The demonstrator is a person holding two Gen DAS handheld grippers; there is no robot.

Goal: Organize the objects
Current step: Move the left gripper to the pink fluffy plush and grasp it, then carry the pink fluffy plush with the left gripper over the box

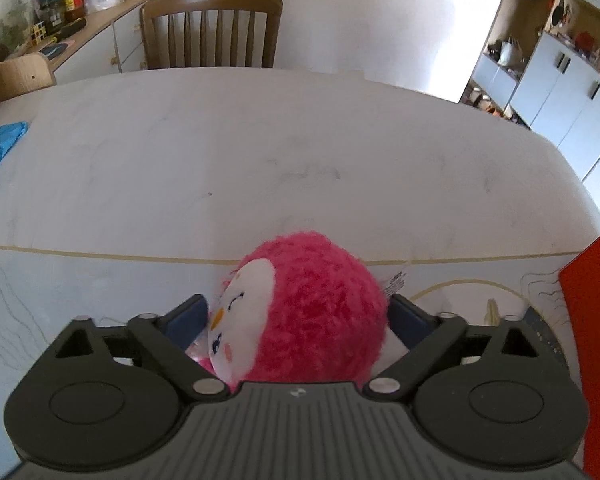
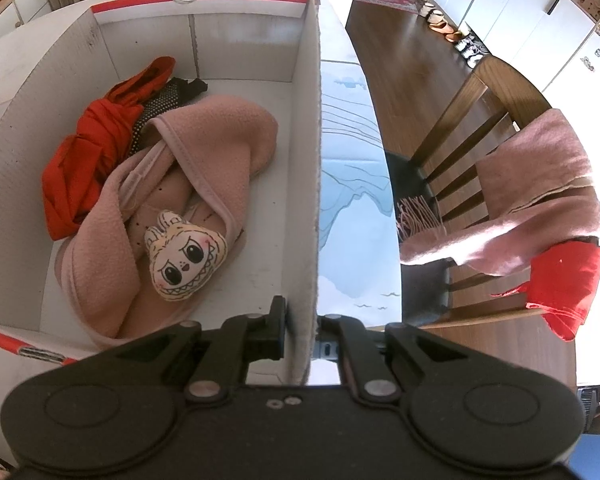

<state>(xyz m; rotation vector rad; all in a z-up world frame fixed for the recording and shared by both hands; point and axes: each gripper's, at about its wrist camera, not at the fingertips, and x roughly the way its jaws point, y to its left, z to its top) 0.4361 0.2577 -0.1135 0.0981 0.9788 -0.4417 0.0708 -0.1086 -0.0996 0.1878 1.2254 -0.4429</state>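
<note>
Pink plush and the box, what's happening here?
A person is tidying with two handheld tongs. The left tongs straddle a pink plush toy lying on the table, one finger on each side; whether the pads press on it yet is unclear. The right tongs are shut on the side wall of the cardboard box. The box already holds a pink fleece garment, a red cloth and a small doll-face charm.
</note>
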